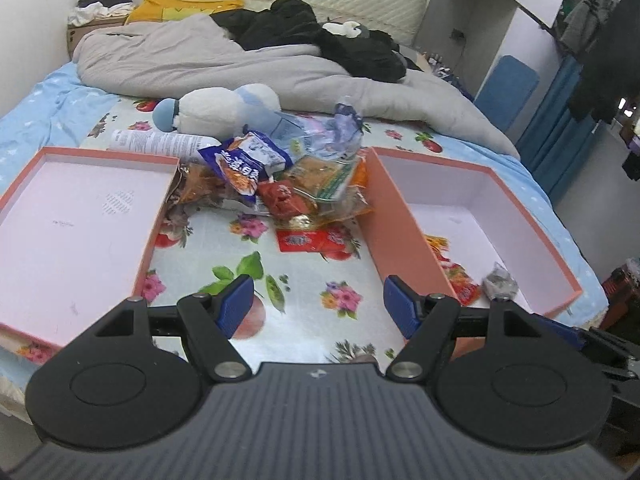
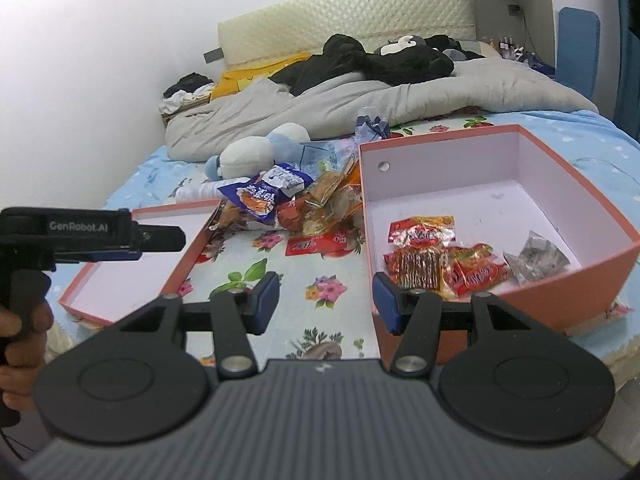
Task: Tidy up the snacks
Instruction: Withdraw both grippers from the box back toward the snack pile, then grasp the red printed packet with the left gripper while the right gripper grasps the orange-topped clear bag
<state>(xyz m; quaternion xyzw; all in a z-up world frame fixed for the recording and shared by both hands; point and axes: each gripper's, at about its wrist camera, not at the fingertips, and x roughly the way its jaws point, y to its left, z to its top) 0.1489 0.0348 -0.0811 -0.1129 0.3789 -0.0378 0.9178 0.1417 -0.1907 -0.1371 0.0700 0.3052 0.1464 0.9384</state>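
Blue pads mark the left gripper point(image 1: 318, 306), whose jaws stand wide apart with nothing between them, hovering over bare flowered bedsheet point(image 1: 304, 276). Ahead of the jaws lies the snack pile point(image 1: 276, 182): a blue-and-white bag on top, red and orange packets under it, and a flat red packet point(image 1: 310, 240) nearest the fingers. Left of the jaws sits the shallow box lid point(image 1: 80, 216), with nothing in it. Right of the jaws rises the near wall of the deep box point(image 1: 400, 224), with a few packets showing past it.

From the right wrist, the right gripper point(image 2: 326, 300) is likewise spread open and holds nothing. Its right finger sits in front of the deep box's near corner point(image 2: 376, 264); whether it touches I cannot tell. Just beyond that finger, inside the box, lie red packets point(image 2: 424, 252) and a grey crinkled one point(image 2: 536, 256). The pile point(image 2: 280, 200) is ahead and slightly left of the jaws, and the left gripper's body point(image 2: 92, 232) shows far left over the lid.

By my judgement the sorting is partly done and this is a pause between picks. Next, one gripper should reach forward to the pile, close on a loose edge of a single packet, the flat red one being easiest, and carry it over the box wall.
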